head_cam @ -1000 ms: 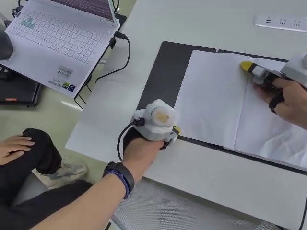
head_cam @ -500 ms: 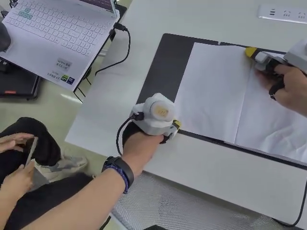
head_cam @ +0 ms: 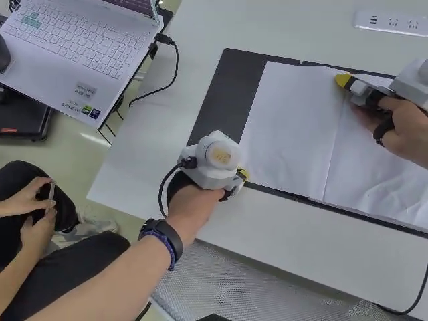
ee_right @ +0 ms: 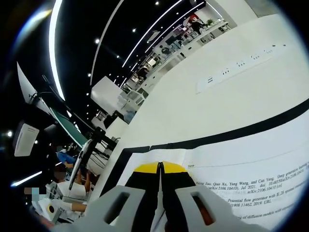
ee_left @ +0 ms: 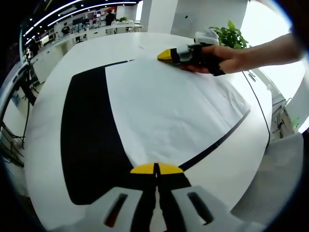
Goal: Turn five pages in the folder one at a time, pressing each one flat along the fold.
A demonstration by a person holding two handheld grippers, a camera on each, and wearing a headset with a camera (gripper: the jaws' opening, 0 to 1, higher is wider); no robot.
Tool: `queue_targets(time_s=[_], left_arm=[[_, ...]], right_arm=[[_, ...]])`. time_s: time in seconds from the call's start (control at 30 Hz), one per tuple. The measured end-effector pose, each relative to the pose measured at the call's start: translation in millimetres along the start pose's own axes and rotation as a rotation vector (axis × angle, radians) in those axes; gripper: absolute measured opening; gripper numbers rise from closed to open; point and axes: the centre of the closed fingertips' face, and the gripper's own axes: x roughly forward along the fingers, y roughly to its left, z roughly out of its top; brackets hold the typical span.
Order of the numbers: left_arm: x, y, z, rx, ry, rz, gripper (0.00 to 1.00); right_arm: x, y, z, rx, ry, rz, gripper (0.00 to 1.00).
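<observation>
While the open folder (head_cam: 224, 100) lies flat on the table (head_cam: 281, 27), the left gripper (ee_left: 156, 168) — jaws together — sits at its near edge. The right gripper (head_cam: 342, 79), jaws also together, touches the white page's (head_cam: 294, 127) far edge beside the fold.

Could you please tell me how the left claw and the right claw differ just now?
The left claw sits at the near edge of the folder, the right claw at the far end of the fold. The left claw's tip straddles the page and bare folder; the right claw's rests on paper. Both are shut, yellow-tipped.
</observation>
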Motion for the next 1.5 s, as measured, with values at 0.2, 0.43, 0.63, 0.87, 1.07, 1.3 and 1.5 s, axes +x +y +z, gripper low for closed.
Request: queue_targets(time_s=[0.2, 0.43, 0.63, 0.87, 1.07, 1.3, 1.5], left_arm=[[-1.1, -0.8, -0.2, 0.002, 0.000, -0.002, 0.00], [1.1, 0.3, -0.7, 0.001, 0.000, -0.003, 0.00], [-0.5, -0.6, 0.2, -0.014, -0.001, -0.007, 0.00], [-1.3, -0.6, 1.1, -0.024, -0.008, -0.014, 0.00], [-1.0, -0.6, 1.4, -0.022, -0.009, -0.014, 0.00], [-0.9, -1.3, 0.7, -0.022, -0.013, -0.016, 0.00], [-0.6, -1.2, 0.5, -0.021, -0.014, -0.019, 0.00]], right_arm=[[-8.8, 10.7, -11.7, -0.022, 0.016, 0.009, 0.00], [-22.3, 24.9, -24.7, -0.034, 0.027, 0.028, 0.00], [-29.3, 26.0, -34.2, -0.078, 0.061, 0.049, 0.00], [-40.5, 27.4, -40.8, -0.063, 0.040, 0.052, 0.00], [-49.0, 37.4, -56.9, -0.097, 0.078, 0.074, 0.00], [-60.7, 48.8, -69.7, -0.102, 0.089, 0.081, 0.00], [-70.8, 55.4, -77.7, -0.095, 0.087, 0.091, 0.00]])
